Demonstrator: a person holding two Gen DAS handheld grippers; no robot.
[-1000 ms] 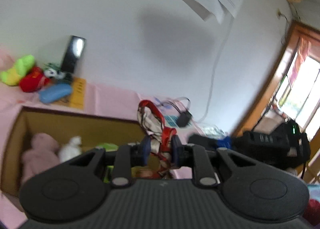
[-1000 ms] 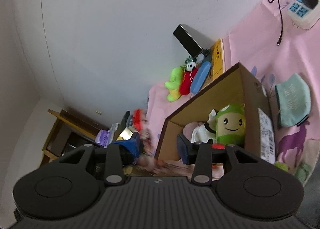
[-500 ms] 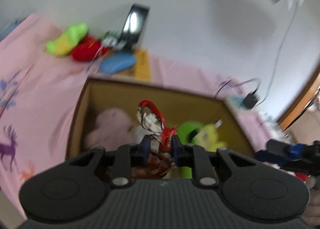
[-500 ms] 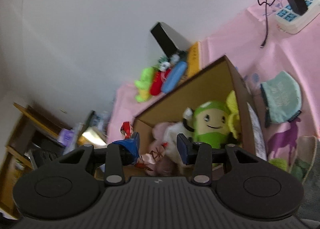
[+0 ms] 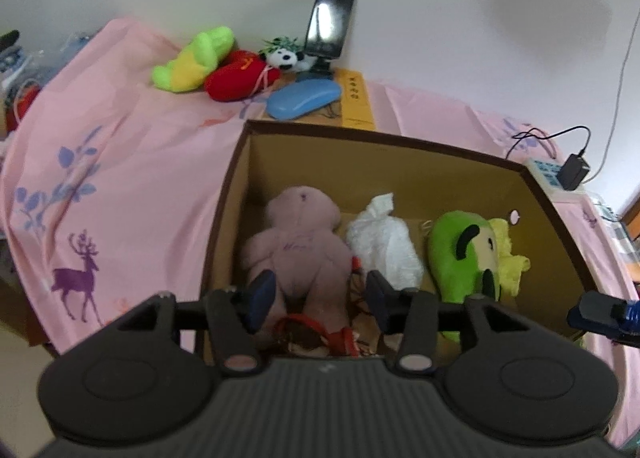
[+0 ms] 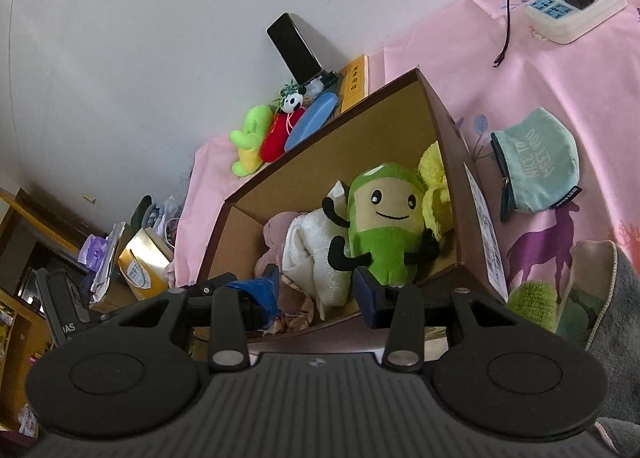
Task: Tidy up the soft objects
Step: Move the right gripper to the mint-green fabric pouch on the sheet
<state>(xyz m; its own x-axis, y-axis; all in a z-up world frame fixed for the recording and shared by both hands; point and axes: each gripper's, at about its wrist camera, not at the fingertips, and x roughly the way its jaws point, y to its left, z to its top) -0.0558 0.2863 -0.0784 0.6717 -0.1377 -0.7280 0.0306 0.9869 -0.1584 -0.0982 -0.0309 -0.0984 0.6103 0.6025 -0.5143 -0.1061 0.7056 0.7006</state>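
left gripper point(image 5: 316, 296) spread wide, empty, over open brown cardboard box point(image 5: 400, 146); red-and-cream patterned soft toy point(image 5: 316, 334) lies inside below it, likely just dropped. right gripper point(image 6: 316, 292) also open, holding nothing.

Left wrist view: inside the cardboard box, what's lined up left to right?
Pink teddy bear → white fluffy toy → green plush doll → yellow plush, pressed against the green one's right side.
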